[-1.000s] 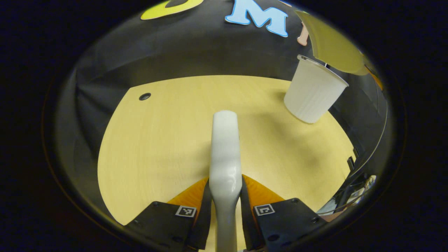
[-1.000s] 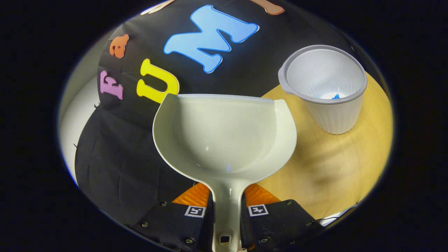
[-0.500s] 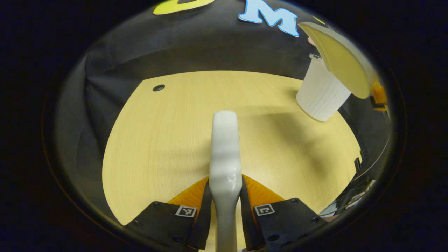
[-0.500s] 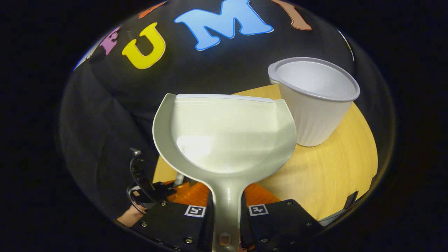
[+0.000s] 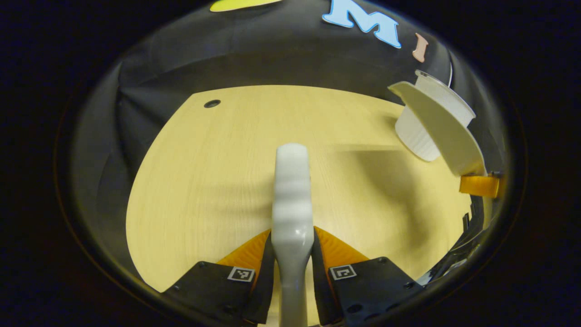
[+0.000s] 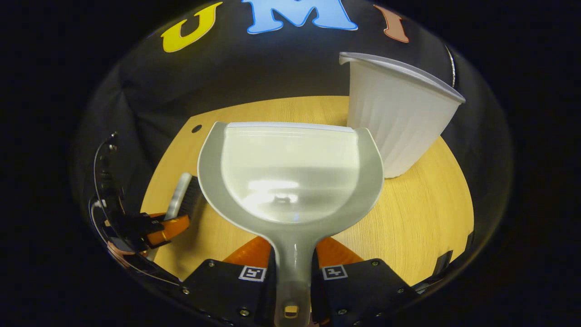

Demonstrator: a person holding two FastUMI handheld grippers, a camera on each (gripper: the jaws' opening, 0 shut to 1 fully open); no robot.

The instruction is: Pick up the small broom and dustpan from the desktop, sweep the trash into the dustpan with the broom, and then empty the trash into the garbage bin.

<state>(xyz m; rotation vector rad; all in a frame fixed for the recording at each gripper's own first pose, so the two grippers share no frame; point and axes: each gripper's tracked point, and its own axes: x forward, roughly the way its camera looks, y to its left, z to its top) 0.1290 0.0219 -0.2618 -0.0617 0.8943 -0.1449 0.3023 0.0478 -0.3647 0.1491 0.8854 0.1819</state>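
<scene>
Right gripper (image 6: 290,277) jaws clenched on the dustpan (image 6: 290,175), lowered from above the garbage bin (image 6: 399,113) toward the table (image 6: 422,227); emptying appears complete. Left gripper (image 5: 292,272) jaws grasp the broom (image 5: 292,200).

A staged recording booth rather than a lived-in room. A black cloth wall (image 6: 254,77) hangs close behind a round, pale wood-grain counter (image 5: 218,172), which has a small dark cable hole (image 5: 212,103) near its far edge, as an office desk does. A white ribbed plastic bin (image 6: 399,122) stands on the counter near the cloth. Lighting is dim and indoor.
</scene>
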